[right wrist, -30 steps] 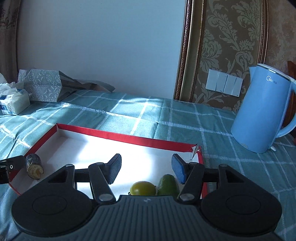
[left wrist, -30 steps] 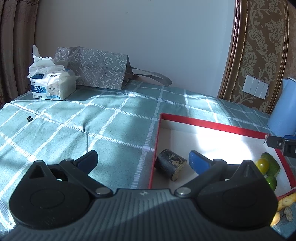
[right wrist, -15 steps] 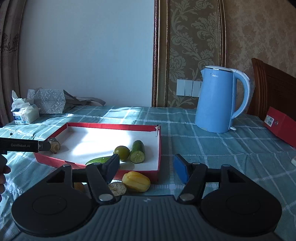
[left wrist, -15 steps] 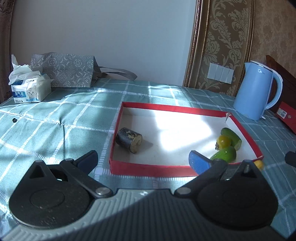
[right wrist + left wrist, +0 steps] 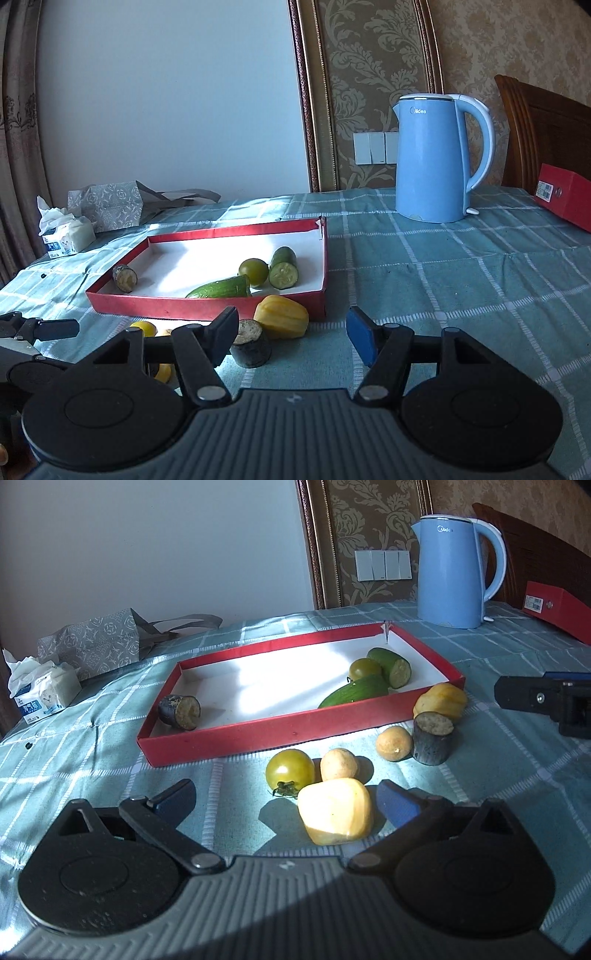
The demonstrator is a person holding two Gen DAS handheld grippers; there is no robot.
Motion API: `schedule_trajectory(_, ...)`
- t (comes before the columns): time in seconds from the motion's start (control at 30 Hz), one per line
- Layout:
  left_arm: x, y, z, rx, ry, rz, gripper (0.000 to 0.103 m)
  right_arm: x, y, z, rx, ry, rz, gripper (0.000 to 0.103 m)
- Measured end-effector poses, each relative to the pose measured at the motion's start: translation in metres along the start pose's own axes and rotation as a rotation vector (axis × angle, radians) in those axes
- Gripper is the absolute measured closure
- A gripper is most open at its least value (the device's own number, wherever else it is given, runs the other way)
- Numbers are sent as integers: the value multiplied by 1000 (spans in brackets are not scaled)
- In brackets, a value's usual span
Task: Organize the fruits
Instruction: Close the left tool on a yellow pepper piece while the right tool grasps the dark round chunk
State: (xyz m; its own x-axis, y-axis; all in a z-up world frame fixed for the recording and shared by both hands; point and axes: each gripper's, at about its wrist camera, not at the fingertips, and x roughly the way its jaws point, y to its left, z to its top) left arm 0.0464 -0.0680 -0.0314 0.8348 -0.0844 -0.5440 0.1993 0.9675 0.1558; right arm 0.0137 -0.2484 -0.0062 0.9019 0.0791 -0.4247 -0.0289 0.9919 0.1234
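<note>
Fruits sit in two groups on the checked cloth. In the red tray: two cucumber pieces, a green tomato, an eggplant stub at the far left corner. Just outside the near wall: another green tomato, two small potatoes, a dark stub, two yellow chunks. I see my left gripper spread wide, nearest chunk between its fingers, untouched. Right gripper also wide apart, holding nothing. Blue kettle stands beyond.
</note>
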Motion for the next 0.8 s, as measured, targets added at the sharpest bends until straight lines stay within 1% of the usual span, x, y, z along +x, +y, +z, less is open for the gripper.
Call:
schedule_trajectory(0.1,-3,-10,0,35,-20,16,0,0,-2,-2,3,-1,9,39)
schedule_trajectory(0.2,-2,-19,1,56,-16,12,1,0,-5,-5,17,-2,14,39)
schedule_trajectory(0.23,-1,-21,0,58,-11,6,3,0,-7,-5,21,-2,14,39)
schedule_trajectory(0.27,0,-23,0,63,-1,1,8,0,-7,-6,23,-1,12,39)
schedule_trajectory(0.3,2,-25,-1,63,7,6,8,1,-8,-6,25,0,11,39)
schedule_trajectory(0.53,9,-25,-3,43,28,3,8,1,-10,-7,27,6,13,39)
schedule_trajectory(0.63,11,-22,-2,26,40,-12,9,2,-9,-7,27,7,10,39)
schedule_trajectory(0.8,16,-16,-3,-27,72,-51,13,2,-7,-6,22,5,8,39)
